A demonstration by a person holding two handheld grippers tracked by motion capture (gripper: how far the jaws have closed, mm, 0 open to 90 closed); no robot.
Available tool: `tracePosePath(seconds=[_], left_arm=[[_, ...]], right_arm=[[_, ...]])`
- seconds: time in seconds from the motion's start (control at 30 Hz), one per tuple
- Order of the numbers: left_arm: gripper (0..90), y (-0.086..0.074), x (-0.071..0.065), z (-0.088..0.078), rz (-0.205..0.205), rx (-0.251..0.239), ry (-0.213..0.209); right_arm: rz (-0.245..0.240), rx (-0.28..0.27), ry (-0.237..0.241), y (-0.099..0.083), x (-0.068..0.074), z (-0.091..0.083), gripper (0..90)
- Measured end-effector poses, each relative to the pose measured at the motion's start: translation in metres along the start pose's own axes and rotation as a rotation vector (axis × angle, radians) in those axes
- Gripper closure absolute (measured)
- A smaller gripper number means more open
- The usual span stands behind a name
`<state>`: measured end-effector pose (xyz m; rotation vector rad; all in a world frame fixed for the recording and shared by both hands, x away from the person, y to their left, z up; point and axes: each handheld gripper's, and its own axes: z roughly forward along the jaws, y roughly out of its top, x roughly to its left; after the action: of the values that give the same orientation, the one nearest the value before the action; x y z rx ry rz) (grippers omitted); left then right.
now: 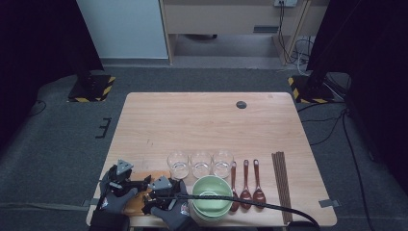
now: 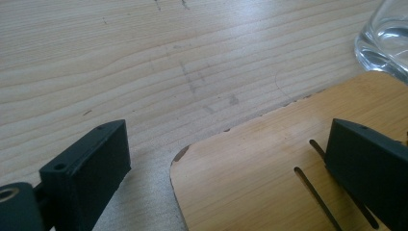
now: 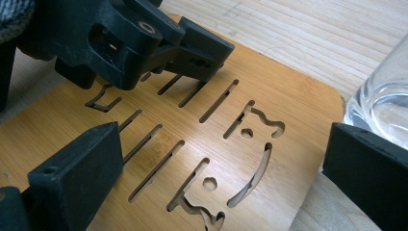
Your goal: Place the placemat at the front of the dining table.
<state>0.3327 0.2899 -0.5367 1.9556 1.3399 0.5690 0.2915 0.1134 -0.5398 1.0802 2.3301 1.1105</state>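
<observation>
A flat bamboo trivet [image 3: 202, 139] with cut-out slots lies at the near left corner of the desk [image 1: 202, 120], just left of the stacked green bowls [image 1: 211, 190] and just in front of the leftmost of three clear glasses [image 1: 178, 164]. Both tongs hover low over it with nothing between them: the left tongs [image 2: 226, 159] stand wide apart astride one rounded corner, one jaw over bare wood, the other above the slots; the right tongs [image 3: 216, 173] are likewise spread wide across the slotted middle, one jaw close to the glass.

The trivet looks thin, stiff and light, with a smooth face that would probably slide on the desk rather than lift. Lying flush, it offers little for a pinch from above; the likely hold is at an edge or corner, perhaps once it overhangs the front of the desk.

Room is tight on the right, where glass and bowls crowd in and the glass could tip or chip if nudged. Beyond the bowls lie three brown spoons [image 1: 246, 185] and dark chopsticks [image 1: 282, 185]. The far half of the desk is open.
</observation>
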Motion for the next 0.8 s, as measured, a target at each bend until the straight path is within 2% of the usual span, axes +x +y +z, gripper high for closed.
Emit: tracePosePath(seconds=[0.47,0.8], left_arm=[[1.5,0.003,0.006,0.006,-0.017,-0.007,-0.013],[2.5,0.005,0.009,0.008,-0.031,-0.003,-0.025]], right_arm=[[0.078,0.021,-0.006,0.003,-0.005,0.008,0.8],[0.09,0.023,-0.007,0.004,-0.007,0.01,0.9]])
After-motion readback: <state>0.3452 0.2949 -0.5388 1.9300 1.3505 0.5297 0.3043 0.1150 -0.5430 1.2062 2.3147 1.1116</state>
